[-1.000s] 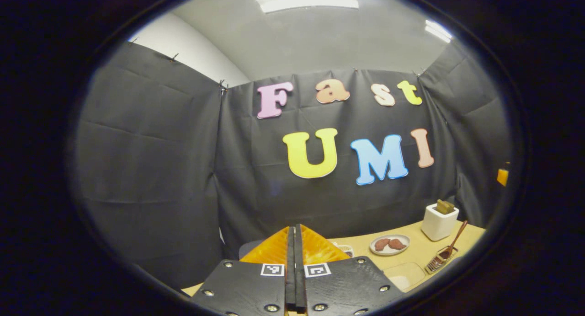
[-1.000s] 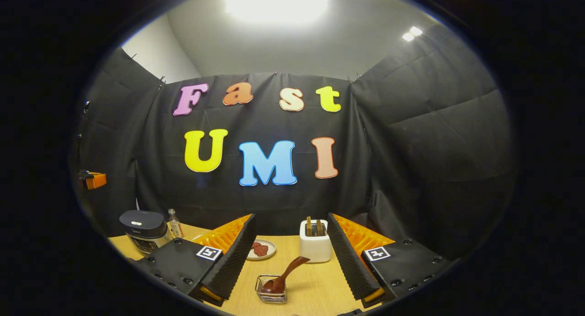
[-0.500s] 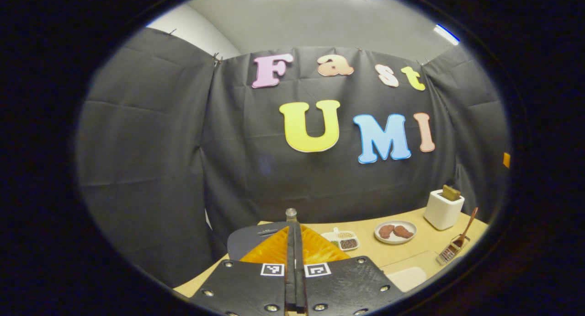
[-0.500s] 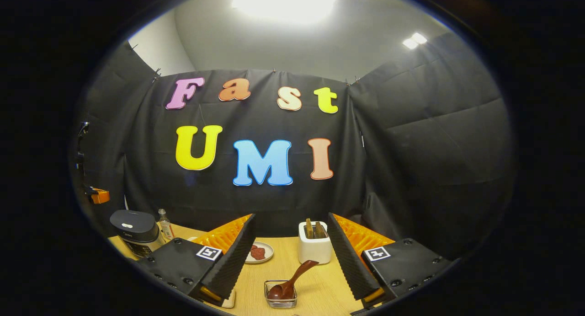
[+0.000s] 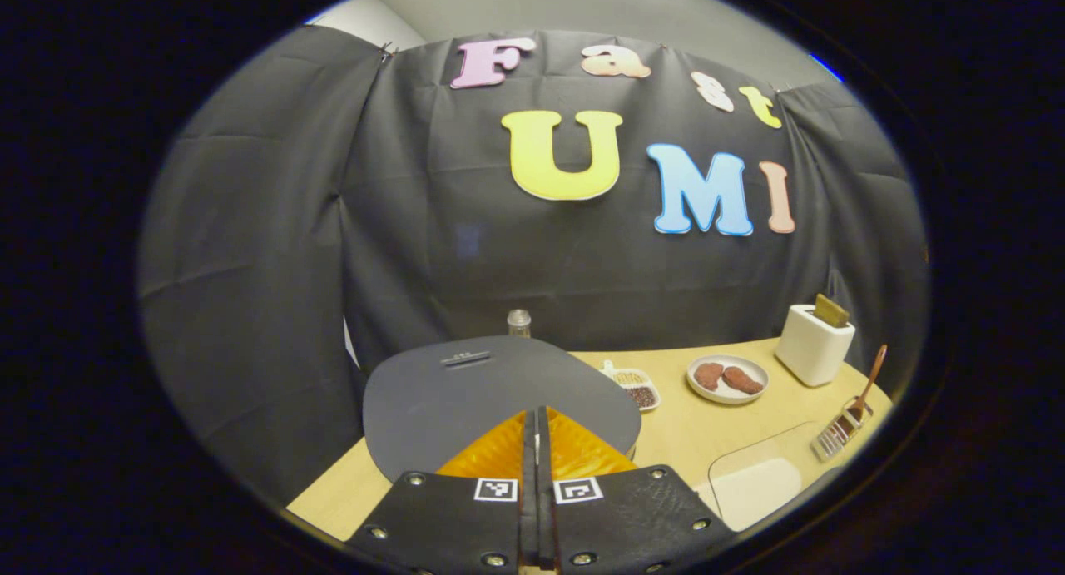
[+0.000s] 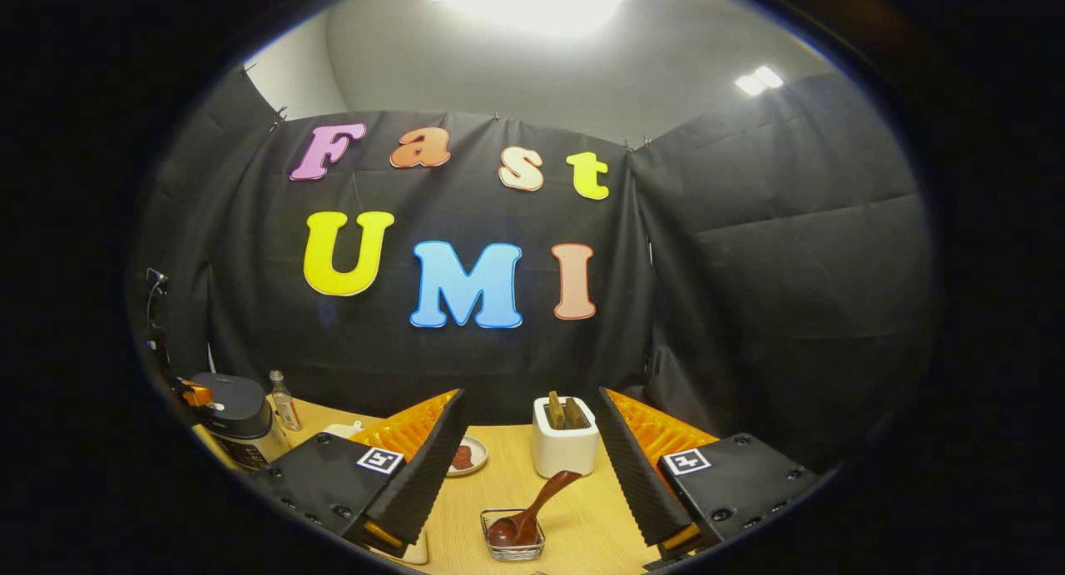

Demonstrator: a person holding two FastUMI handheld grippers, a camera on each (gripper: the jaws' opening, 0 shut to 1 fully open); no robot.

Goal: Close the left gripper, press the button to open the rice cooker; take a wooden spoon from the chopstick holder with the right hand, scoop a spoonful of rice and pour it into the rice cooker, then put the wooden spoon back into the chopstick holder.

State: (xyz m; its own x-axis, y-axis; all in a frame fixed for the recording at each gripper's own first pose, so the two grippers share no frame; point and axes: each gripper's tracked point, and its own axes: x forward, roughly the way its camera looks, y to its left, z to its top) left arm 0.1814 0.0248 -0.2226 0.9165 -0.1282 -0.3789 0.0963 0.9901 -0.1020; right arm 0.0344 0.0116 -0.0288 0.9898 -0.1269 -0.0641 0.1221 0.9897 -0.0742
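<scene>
Left gripper point(image 5: 537, 429) with fingers pressed together, no gap between them, hovering over the near edge of the rice cooker's dark lid point(image 5: 491, 392). Lid closed and lying flat just beyond and below the fingertips, a small raised bar point(image 5: 465, 359) near its far side; cannot tell from here whether that bar is the release button or a handle. In the right gripper view, the same rice cooker point(image 6: 237, 417) far off to the left on the surface point(image 6: 574, 517), the left gripper point(image 6: 195, 394) over its top, a pale mark on the lid beside it that could be the button.

Deciding relation, as judged: button ahead of and under the closed fingertips, so a short forward-and-down push by the left hand looks like the step in hand. Task barely begun; cooker not yet open.

Right gripper point(image 6: 528, 467) with fingers spread wide, holding nothing, well apart from the cooker. Straight ahead between those fingers, low on the surface, the chopstick holder point(image 6: 512, 543), a small wire basket, with the wooden spoon point(image 6: 532, 508) in it: bowl down in the basket, handle leaning up and to the right, toward the white toaster point(image 6: 564, 443) behind. Right hand clearly the nearer one to the spoon. Same holder and spoon point(image 5: 861, 392) at the far right of the left gripper view, past a plate point(image 5: 726, 379) of brown food.
</scene>
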